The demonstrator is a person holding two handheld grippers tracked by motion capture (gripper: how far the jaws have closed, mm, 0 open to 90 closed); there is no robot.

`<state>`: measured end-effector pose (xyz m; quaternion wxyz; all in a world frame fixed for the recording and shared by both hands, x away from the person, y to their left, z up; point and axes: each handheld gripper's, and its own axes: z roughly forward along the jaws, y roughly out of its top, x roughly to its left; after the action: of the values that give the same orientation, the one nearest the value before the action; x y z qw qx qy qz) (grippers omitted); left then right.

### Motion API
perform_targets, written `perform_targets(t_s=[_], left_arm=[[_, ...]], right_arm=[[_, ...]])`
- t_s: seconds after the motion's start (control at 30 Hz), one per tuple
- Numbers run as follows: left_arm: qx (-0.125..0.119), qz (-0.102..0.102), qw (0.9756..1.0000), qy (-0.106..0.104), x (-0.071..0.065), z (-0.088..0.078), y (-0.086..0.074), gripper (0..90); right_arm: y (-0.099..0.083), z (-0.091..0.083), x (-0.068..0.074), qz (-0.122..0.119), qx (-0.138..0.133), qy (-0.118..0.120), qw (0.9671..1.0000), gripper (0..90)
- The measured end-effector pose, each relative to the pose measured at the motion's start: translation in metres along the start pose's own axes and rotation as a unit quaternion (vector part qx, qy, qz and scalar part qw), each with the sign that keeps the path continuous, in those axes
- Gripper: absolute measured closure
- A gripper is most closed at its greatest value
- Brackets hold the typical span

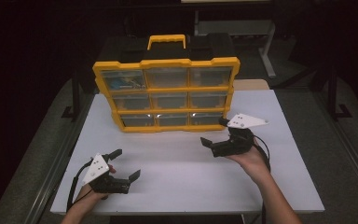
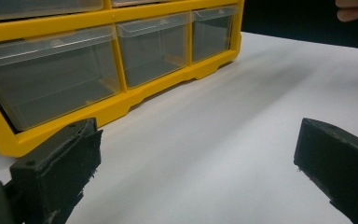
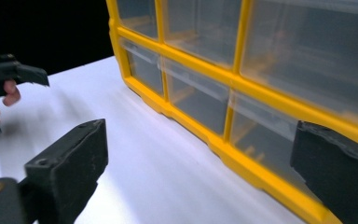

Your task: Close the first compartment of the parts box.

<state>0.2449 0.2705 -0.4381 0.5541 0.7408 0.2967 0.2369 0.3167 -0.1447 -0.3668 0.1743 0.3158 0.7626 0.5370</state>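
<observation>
Two handheld tongs, both matte black. Left tongs (image 1: 125, 164): blocky black body, grey three-cornered plate on top dotted with small dark marks, black cable looping off the back past the wrist. Right tongs (image 1: 214, 132): same black build, same pale triangular plate with dark spots, black cable curling beside the forearm. Jaws thick and rectangular, faced with dark, slightly frayed padding; a round screw hole sunk in the top of one jaw in each gripper view, a brass-coloured ring at the lower left corner. Left hand (image 1: 93, 189) and right hand (image 1: 248, 158) ungloved, forearms bare, no sleeves reaching the wrists.
</observation>
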Motion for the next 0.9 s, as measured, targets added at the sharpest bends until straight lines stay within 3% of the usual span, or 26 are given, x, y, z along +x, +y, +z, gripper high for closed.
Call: perform_targets(t_s=[0.43,0.9], left_arm=[[-0.002,0.001,1.0,-0.002,0.0,-0.001,0.0,0.1],[-0.004,0.004,1.0,-0.001,0.001,-0.002,0.0,0.1]], right_arm=[[-0.045,-0.02,-0.002,0.014,0.012,-0.02,0.9996,1.6],[-0.072,-0.039,-0.004,0.033,0.009,-0.034,0.9989,1.0]])
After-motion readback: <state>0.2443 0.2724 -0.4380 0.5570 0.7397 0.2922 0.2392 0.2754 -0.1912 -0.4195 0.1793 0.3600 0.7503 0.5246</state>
